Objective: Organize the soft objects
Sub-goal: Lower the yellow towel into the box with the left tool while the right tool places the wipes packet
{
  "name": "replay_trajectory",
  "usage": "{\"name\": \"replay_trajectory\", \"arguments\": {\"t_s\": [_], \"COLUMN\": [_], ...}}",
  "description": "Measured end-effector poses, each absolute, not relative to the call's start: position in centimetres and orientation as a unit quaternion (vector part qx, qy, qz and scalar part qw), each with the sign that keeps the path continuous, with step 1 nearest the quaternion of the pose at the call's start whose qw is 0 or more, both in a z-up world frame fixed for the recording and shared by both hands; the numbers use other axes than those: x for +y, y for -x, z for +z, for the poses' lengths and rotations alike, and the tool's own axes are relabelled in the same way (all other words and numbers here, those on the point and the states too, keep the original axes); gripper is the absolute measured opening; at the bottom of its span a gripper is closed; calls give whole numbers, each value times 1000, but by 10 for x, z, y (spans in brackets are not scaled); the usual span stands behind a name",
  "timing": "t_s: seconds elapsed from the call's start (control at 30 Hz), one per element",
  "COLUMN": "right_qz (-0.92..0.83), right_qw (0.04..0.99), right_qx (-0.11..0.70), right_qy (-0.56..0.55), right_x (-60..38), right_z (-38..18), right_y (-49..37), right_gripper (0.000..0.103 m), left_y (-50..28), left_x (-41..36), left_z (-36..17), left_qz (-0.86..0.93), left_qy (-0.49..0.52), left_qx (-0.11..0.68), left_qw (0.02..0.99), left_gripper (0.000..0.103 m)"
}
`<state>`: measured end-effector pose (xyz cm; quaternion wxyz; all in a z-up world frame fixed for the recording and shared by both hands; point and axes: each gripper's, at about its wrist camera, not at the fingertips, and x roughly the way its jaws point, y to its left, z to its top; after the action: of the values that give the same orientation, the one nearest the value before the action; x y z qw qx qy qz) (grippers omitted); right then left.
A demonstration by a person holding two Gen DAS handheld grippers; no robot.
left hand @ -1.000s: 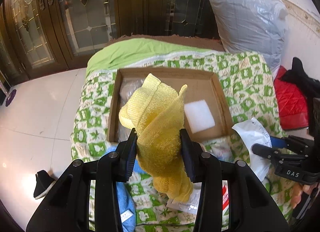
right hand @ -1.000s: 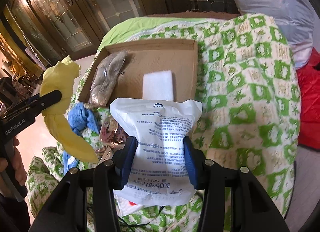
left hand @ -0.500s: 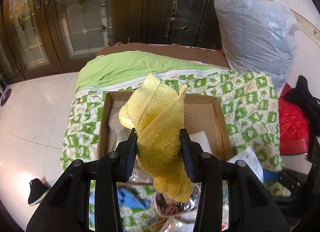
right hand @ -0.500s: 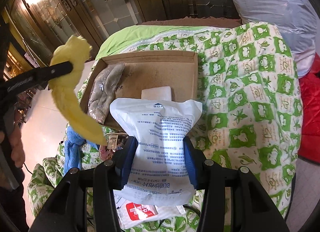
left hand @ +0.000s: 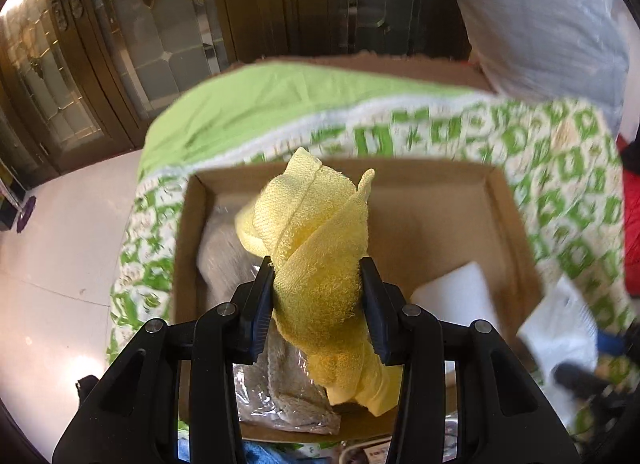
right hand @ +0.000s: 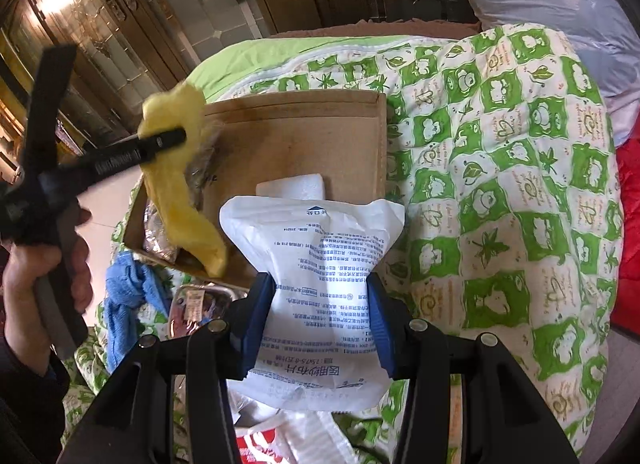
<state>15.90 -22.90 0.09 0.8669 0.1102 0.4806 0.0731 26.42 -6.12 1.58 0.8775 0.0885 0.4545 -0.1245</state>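
Two grips in your hands, left gripper (left hand: 316, 296) fingers clamping yellow towel (left hand: 316, 248) over cardboard box (left hand: 516, 232), right gripper (right hand: 320, 316) fingers pinching white packet (right hand: 320, 276) above the quilted bed (right hand: 500, 184)

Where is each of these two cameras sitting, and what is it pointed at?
Left wrist view: sits on the left gripper, looking down along its jaws, shut on a yellow towel, into a cardboard box; only the gripper shows.
Right wrist view: sits on the right gripper, looking down past a white packet clamped in its jaws, at the quilt; the person's left hand shows too.
Shared: box, towel, white foam block, quilt.
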Motion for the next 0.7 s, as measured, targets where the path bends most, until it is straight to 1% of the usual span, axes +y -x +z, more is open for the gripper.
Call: {"name": "replay_trajectory", "arguments": {"t_s": [0.17, 0.43, 0.7], "right_qz": [72, 87, 79], "right_qw": [867, 873, 874], "right_qx": [482, 470, 475], "right_qy": [-102, -95, -65], "right_x": [-226, -212, -192], "right_z": [-1, 9, -11], "right_y": [-182, -222, -272], "right_gripper": [47, 47, 47], "left_y": [-262, -254, -253], "left_x": [-66, -67, -62], "left_z": [-2, -17, -17], "left_qz": [-133, -141, -140], "left_qy": [-95, -108, -102], "left_qx": [467, 478, 488], "left_qw": [869, 860, 856], "left_gripper": [40, 41, 41]}}
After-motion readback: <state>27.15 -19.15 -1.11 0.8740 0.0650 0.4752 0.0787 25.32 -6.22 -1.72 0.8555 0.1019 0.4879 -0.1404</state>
